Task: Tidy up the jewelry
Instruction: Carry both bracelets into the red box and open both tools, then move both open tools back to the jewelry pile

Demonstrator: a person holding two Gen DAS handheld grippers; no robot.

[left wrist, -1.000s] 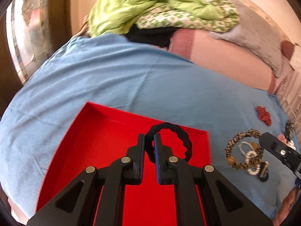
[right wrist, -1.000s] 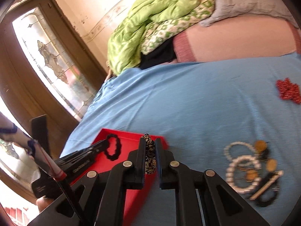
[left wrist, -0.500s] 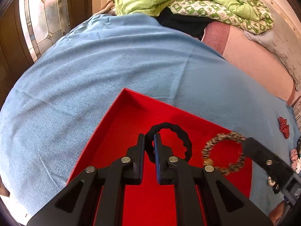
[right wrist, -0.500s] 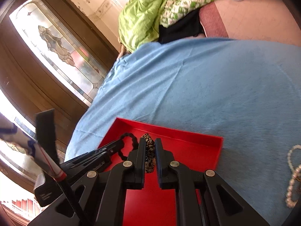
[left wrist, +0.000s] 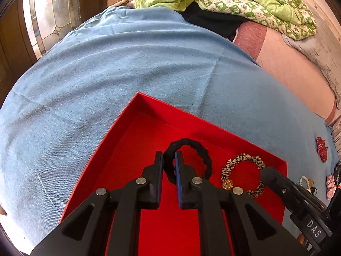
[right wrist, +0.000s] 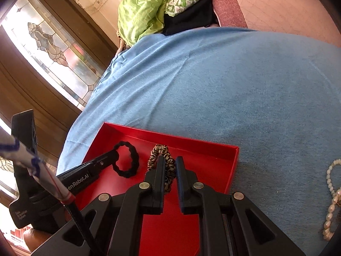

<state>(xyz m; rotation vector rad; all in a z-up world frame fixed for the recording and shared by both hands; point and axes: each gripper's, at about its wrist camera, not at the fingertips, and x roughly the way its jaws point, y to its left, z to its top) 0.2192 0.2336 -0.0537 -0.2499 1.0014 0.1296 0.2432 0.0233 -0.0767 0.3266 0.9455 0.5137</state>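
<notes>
Both bands lay inside the red tray [left wrist: 119, 128] on the bed: the black band [left wrist: 191, 151] stood between the left gripper [left wrist: 169, 160]'s slightly parted fingers, the leopard band [right wrist: 158, 151] between the right gripper [right wrist: 169, 166]'s, neither clearly clamped.

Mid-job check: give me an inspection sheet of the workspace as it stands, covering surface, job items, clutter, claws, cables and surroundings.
Surface: blue sheet on a bed, lightly wrinkled.
Job's things: red tray on the sheet; black scrunchie and leopard-print scrunchie both over the tray floor; pearl strands on the sheet right of the tray.
Clutter: red bow and small trinkets on the sheet beyond the tray.
Claws: left claw slightly parted around the black scrunchie; right claw slightly parted around the leopard-print scrunchie.
Cables: nothing seen.
Surroundings: green quilt heaped at the head, stained-glass door on the left.
</notes>
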